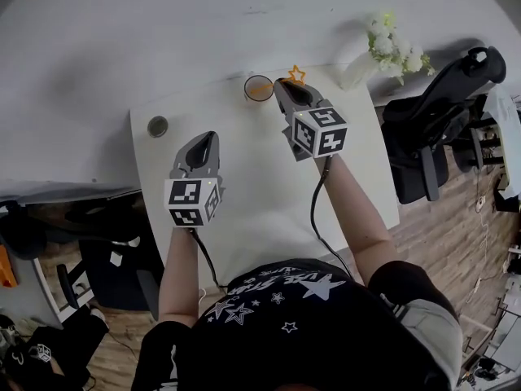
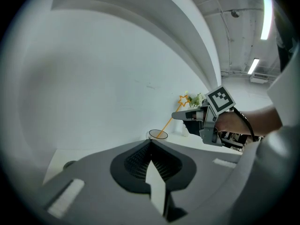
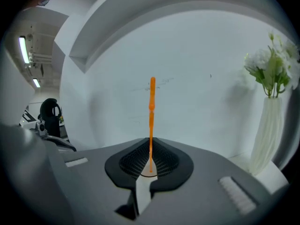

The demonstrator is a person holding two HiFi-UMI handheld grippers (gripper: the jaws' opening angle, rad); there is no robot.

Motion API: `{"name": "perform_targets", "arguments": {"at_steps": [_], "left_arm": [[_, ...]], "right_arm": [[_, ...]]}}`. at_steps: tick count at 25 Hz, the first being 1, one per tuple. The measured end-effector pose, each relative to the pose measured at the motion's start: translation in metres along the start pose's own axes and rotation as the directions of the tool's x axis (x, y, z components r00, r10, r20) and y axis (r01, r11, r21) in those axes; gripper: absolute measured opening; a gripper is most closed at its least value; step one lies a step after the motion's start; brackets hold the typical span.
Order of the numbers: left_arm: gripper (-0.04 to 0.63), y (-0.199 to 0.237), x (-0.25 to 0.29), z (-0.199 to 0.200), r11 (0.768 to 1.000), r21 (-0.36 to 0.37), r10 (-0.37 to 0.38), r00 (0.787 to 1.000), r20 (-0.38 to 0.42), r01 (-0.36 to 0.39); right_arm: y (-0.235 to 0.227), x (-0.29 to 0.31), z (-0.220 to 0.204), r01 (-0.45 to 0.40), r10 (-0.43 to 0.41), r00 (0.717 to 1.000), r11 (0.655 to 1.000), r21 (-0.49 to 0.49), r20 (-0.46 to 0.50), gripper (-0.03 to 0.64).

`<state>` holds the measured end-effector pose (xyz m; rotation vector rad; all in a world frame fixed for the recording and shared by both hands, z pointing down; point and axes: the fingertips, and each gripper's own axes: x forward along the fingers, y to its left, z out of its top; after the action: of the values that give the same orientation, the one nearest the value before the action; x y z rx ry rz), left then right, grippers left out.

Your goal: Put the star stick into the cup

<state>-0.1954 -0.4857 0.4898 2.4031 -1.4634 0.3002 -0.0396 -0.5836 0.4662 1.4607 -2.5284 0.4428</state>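
Right gripper [image 1: 285, 86], upper middle of the head view: jaws pressed together on the stick [image 1: 296, 74]. In the right gripper view [image 3: 151, 142] the stick [image 3: 151, 111] rises straight up out of the closed pads at frame centre, and a short length of it shows below the tips.

From the left gripper view, the right gripper [image 2: 175, 116] comes in from the right and meets the stick [image 2: 169, 119] partway up its shaft. The shaft slants up to the right. Its lower end sits inside the cup [image 2: 158, 135]; its star is at the top, just left of the flowers [image 2: 197, 99].

Head view: the cup [image 1: 259, 88] stands at the far edge of the table [image 1: 260, 186], just left of my right jaw tips. The star shows just above them.

Stick: thin, straight, orange; the head is a small five-point star drawn in outline only. Seen edge-on from the right gripper, the shaft has one slight bulge below the top.

Cup: small, clear, dark rim, an orange tint inside.

Left gripper [image 1: 210, 137], left of centre in the head view: jaws together [image 2: 151, 143], nothing between them. It hangs over bare table, well apart from the cup.

Also noted: a white vase [image 3: 265, 130] of flowers at the right of the right gripper view, and a small dark round thing [image 1: 157, 126] near the table's far left corner.
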Motion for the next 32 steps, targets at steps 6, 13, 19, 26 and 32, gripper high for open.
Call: {"name": "perform_targets", "arguments": {"at_steps": [6, 13, 19, 26, 32], "left_arm": [[0.003, 0.008, 0.007, -0.013, 1.000, -0.025, -0.010, 1.000, -0.028, 0.009], [0.003, 0.009, 0.012, -0.020, 0.999, -0.049, -0.020, 0.999, -0.039, 0.018], [0.003, 0.001, 0.013, -0.028, 0.998, -0.046, -0.045, 0.998, -0.051, 0.043], [0.003, -0.005, 0.015, -0.029, 0.997, -0.059, -0.055, 0.997, -0.050, 0.052], [0.003, -0.005, 0.011, -0.026, 0.998, -0.053, -0.041, 0.998, -0.048, 0.038]], "right_arm": [[-0.004, 0.012, -0.015, 0.004, -0.003, 1.000, 0.999, 0.036, -0.031, 0.034], [-0.013, 0.017, -0.024, 0.040, -0.038, 0.999, 0.997, 0.065, -0.027, 0.034], [-0.027, 0.018, -0.025, 0.093, -0.092, 0.995, 0.993, 0.072, -0.025, 0.046], [-0.043, 0.017, -0.033, 0.161, -0.158, 0.987, 0.983, 0.090, -0.042, 0.061], [-0.050, 0.013, -0.039, 0.166, -0.159, 0.985, 0.980, 0.112, -0.068, 0.074]]}}
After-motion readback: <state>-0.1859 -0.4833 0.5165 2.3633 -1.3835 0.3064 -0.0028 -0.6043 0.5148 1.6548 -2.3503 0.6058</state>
